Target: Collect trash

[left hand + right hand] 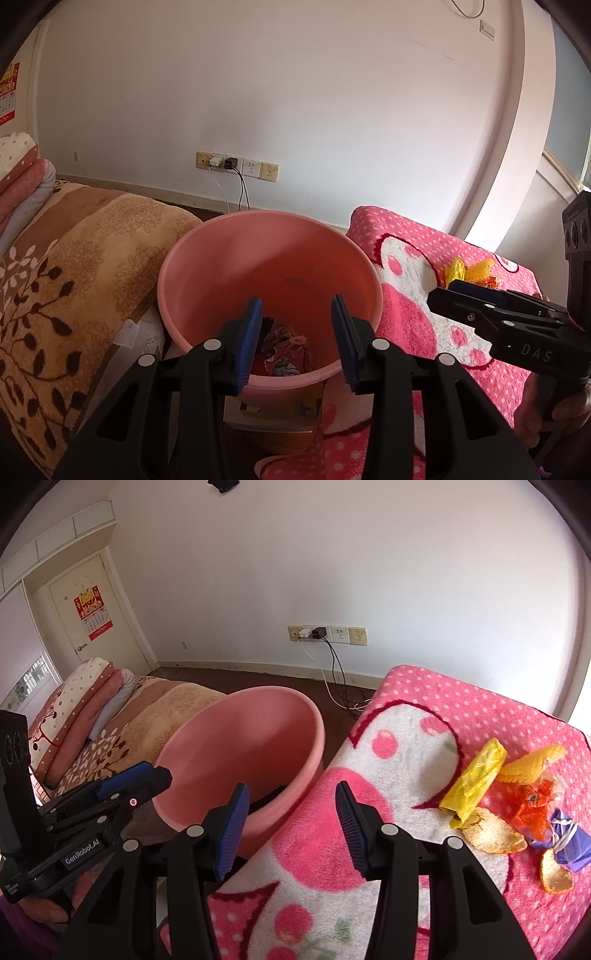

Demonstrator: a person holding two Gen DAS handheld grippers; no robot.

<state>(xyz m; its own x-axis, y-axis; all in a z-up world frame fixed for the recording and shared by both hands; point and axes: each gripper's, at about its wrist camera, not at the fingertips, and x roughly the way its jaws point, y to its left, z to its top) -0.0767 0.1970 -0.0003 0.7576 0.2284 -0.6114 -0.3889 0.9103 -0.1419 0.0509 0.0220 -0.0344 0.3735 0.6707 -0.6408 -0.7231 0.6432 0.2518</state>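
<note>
A pink plastic bucket (236, 266) stands between two beds, with crumpled wrappers (284, 350) at its bottom. My left gripper (297, 343) is open and empty just over the bucket's near rim. My right gripper (291, 830) is open and empty above the pink blanket (369, 760), right of the bucket (236, 746). Trash lies on the blanket to its right: a yellow wrapper (474, 782), orange peels (495, 836), an orange wrapper (533, 806) and a purple wrapper (569, 840). In the left wrist view the right gripper (480, 302) hides most of the trash pile (469, 271).
A bed with a tan flowered blanket (74, 266) and folded bedding (85, 709) lies left of the bucket. Wall sockets with chargers and cables (321, 633) are on the far wall. A door with a red calendar (92, 613) is at the far left.
</note>
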